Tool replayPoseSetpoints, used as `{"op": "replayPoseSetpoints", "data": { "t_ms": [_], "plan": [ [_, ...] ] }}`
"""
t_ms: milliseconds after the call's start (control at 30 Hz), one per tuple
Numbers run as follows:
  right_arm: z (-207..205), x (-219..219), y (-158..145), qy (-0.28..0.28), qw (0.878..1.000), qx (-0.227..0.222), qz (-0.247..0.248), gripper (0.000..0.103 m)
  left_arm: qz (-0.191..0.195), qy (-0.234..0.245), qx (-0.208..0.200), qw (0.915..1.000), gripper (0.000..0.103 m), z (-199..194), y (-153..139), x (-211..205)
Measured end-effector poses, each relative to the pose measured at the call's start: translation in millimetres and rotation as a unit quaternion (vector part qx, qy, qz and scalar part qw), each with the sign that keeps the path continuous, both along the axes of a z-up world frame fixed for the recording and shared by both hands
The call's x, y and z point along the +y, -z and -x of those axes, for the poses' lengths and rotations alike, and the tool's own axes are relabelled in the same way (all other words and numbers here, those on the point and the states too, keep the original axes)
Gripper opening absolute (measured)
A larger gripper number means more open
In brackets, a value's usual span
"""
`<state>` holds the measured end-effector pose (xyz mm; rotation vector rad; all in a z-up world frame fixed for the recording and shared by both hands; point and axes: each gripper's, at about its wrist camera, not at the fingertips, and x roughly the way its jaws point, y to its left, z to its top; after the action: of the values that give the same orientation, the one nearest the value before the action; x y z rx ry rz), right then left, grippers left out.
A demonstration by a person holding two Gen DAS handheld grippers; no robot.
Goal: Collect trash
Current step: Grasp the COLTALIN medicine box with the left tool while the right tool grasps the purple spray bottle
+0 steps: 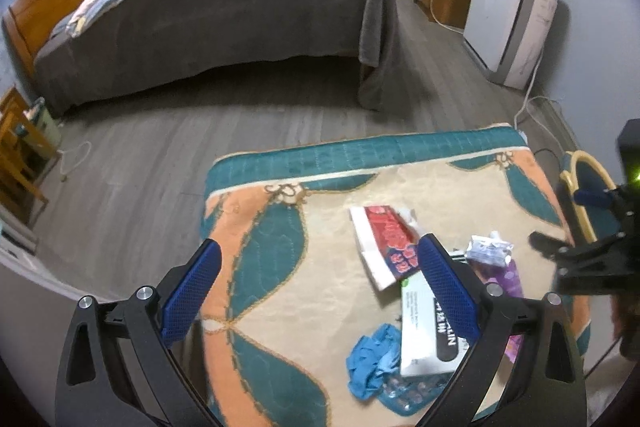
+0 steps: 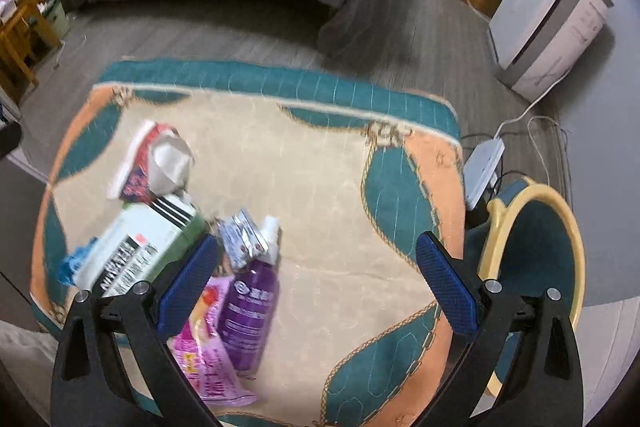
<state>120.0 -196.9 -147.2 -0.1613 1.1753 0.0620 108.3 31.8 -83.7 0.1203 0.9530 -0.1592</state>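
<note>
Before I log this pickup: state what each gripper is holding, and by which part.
Nothing is held. The left gripper and the right gripper are both open and empty above the trash on the cloth-covered table.

Dim, bluish light; fisheye-warped edges; right wrist view motion-blurred.

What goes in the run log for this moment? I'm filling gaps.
left gripper open | right gripper open | trash on mat | bin beside
</note>
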Motion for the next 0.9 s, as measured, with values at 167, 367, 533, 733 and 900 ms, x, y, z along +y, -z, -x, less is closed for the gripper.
{"op": "replayPoseSetpoints", "data": {
  "t_ms": [167,367,533,733,900],
  "plan": [
    [2,-2,8,-0.002,1.000,0.022,0.017,0.097,0.005,0.029,0.038,0.9988,0.097,5,21,-16],
    [0,-24,2,0.064,0.997,0.032,-0.015,0.097,0.024,0.080,0.083,0.9930,0.097,17,52,-52],
    [2,-24,3,0.066,0.997,0.039,-0.022,0.097,0.003,0.107,0.110,0.9882,0.097,22,79,-76],
    [-1,-22,4,0.059,0.997,0.039,-0.019,0.097,-0.002,0.088,0.141,0.9861,0.097,16,96,-74],
    [-1,-18,7,0.050,0.997,0.046,-0.027,0.097,0.026,0.080,0.171,0.9817,0.095,11,107,-70]
  ]
}}
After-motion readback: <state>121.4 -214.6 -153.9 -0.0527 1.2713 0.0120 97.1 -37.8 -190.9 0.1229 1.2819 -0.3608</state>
